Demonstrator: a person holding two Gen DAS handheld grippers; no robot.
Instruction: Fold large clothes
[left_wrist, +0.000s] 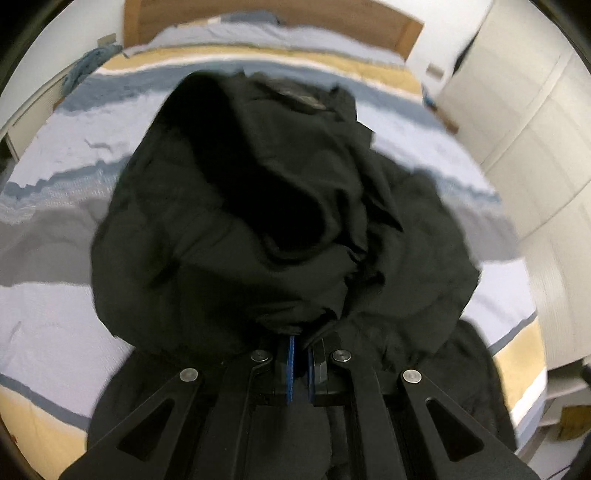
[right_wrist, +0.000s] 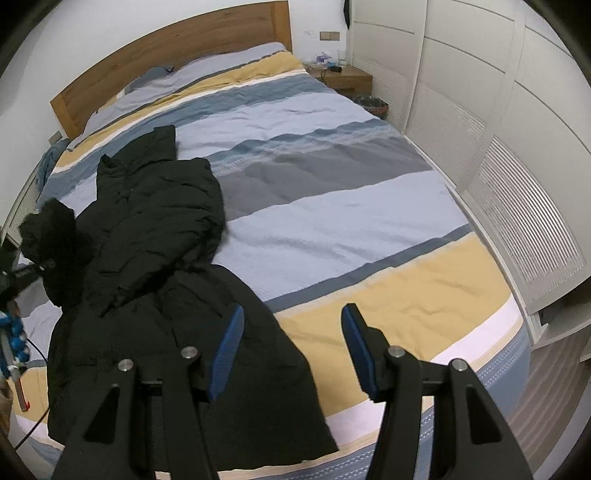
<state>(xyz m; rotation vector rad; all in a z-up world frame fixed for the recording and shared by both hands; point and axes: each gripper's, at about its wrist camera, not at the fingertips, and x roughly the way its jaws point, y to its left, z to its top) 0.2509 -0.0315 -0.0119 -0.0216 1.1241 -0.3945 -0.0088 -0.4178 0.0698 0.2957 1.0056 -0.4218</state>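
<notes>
Striped bedding (right_wrist: 332, 206) covers a wide bed with a wooden headboard (right_wrist: 166, 59), white wardrobes alongside. Left gripper (left_wrist: 301, 345) is clamped tight on a bunched fold of the black padded coat (right_wrist: 155, 258), lifting that part clear of the cover. Right gripper (right_wrist: 291, 343) hangs with its jaws apart and nothing between them, over the coat's near edge. The coat lies crumpled on the bed's left side. Folding looks barely begun; next, probably, the free gripper needs a matching hold.

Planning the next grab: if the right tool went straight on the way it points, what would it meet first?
Probably the striped bedspread, on its yellow band just right of the black coat. The open right tool holds nothing; depth is unclear.
</notes>
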